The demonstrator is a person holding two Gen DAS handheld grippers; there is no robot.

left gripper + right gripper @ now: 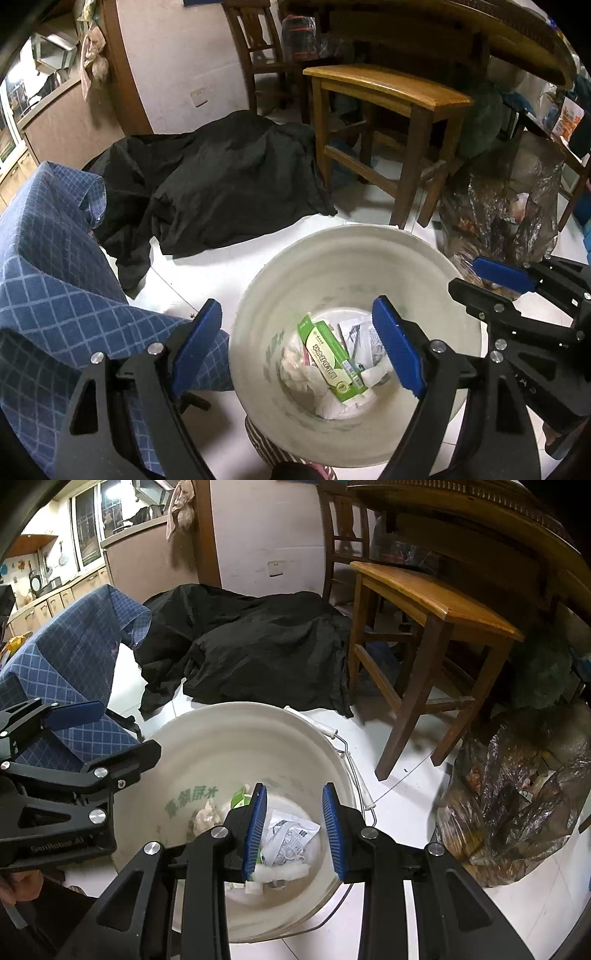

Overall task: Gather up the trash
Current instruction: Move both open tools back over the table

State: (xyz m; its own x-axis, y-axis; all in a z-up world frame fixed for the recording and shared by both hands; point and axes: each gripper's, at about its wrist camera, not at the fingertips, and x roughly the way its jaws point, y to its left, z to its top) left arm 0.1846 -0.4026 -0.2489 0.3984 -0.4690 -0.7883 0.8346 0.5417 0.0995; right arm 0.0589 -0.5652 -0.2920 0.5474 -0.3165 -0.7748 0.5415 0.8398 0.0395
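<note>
Both grippers are held tilted steeply downward over a white bucket (258, 306) that stands on the pale tiled floor. The left gripper (299, 347) is seen with its blue pads set wide apart, one pad over the bucket's mouth and the other outside its rim, above a blue checked cloth (48, 258); nothing is gripped between them. The right gripper (293, 827) is held over the bucket's opening with its pads a narrow gap apart (not touching each other), and no item is clamped there either.

The trash is found at the bottom of the bucket: a green and white carton (330, 356) lying on crumpled white tissue (303, 376), with a printed paper wrapper (291, 836) beside it. A black garment (221, 184) is spread on the floor beyond the bucket, a wooden stool (391, 96) stands behind it, and a filled clear plastic bag (517, 812) sits just beside the bucket.
</note>
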